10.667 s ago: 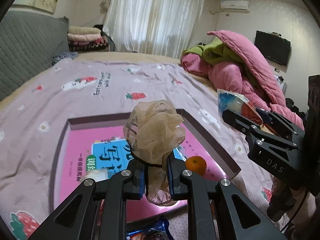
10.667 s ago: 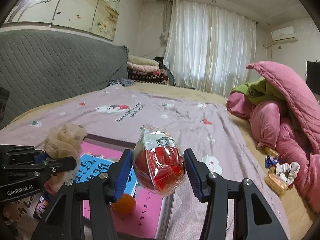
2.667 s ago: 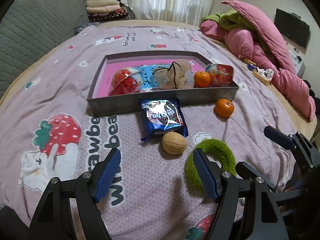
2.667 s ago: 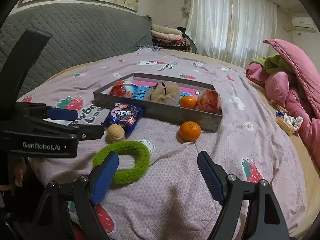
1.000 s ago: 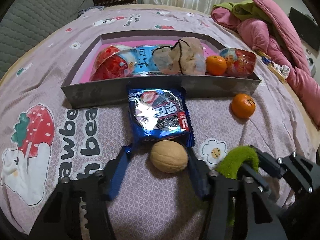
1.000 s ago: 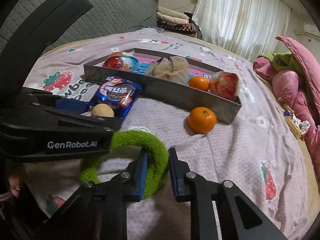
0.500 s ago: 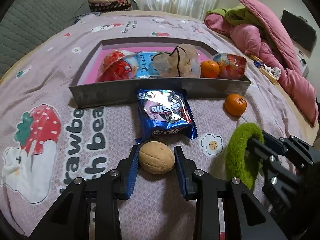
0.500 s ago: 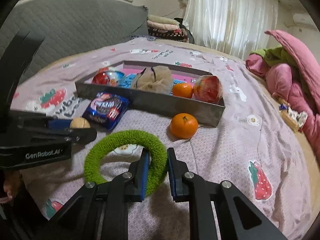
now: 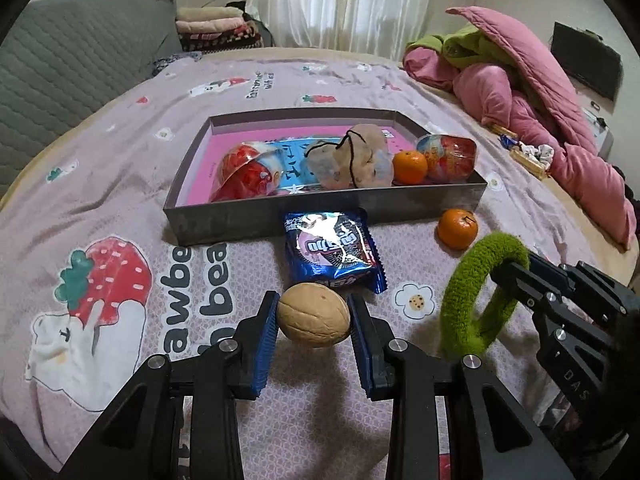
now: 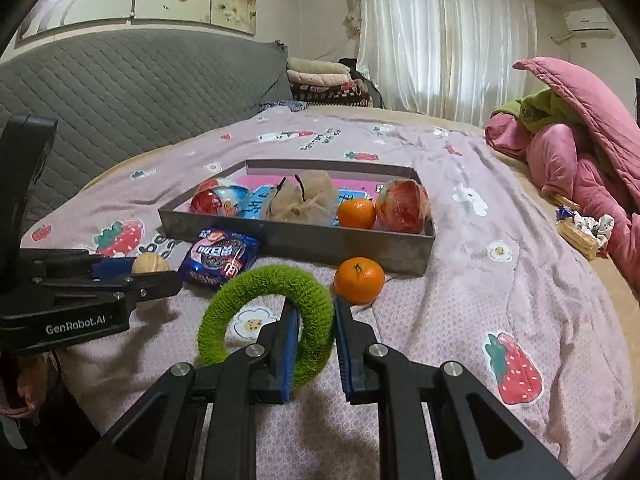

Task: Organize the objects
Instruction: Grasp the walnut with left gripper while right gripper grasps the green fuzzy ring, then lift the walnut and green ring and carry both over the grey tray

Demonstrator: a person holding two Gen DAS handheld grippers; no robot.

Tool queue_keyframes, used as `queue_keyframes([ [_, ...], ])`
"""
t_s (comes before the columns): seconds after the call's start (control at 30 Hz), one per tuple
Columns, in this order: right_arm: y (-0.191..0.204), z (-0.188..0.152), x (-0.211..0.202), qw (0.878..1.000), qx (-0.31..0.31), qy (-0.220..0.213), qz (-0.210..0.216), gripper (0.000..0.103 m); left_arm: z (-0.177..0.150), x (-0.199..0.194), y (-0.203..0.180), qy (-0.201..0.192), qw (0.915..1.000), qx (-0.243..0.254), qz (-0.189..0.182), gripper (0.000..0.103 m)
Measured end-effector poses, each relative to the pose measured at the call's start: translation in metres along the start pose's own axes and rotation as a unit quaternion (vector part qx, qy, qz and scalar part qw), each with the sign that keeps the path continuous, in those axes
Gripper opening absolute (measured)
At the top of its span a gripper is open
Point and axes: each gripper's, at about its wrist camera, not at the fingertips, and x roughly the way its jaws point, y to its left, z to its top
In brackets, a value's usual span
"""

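Left wrist view: left gripper (image 9: 313,322) clamped on walnut (image 9: 313,320), lifted off bedspread; right gripper (image 10: 314,326) pinching green ring (image 10: 267,316). Tray (image 9: 320,222) holds four items; snack packet (image 9: 332,250), loose tangerine (image 9: 457,228) outside, unsorted.

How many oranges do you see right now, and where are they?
2. One orange sits inside the tray, between the mesh pouch and a red snack bag. The other orange lies on the bedsheet just outside the tray's near right corner. More could be hidden behind the tray's contents.

snack packet (image 9: 334,249) before tray (image 9: 320,216); loose orange (image 9: 457,228) right of packet.
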Motion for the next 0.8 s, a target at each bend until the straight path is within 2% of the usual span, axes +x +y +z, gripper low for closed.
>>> queue_keyframes([
  [0.8, 0.0, 0.007, -0.014, 0.999, 0.001, -0.039, 0.002, 0.016, 0.003, -0.008, -0.004, -0.023, 0.9997, 0.009, 0.002, 0.035],
])
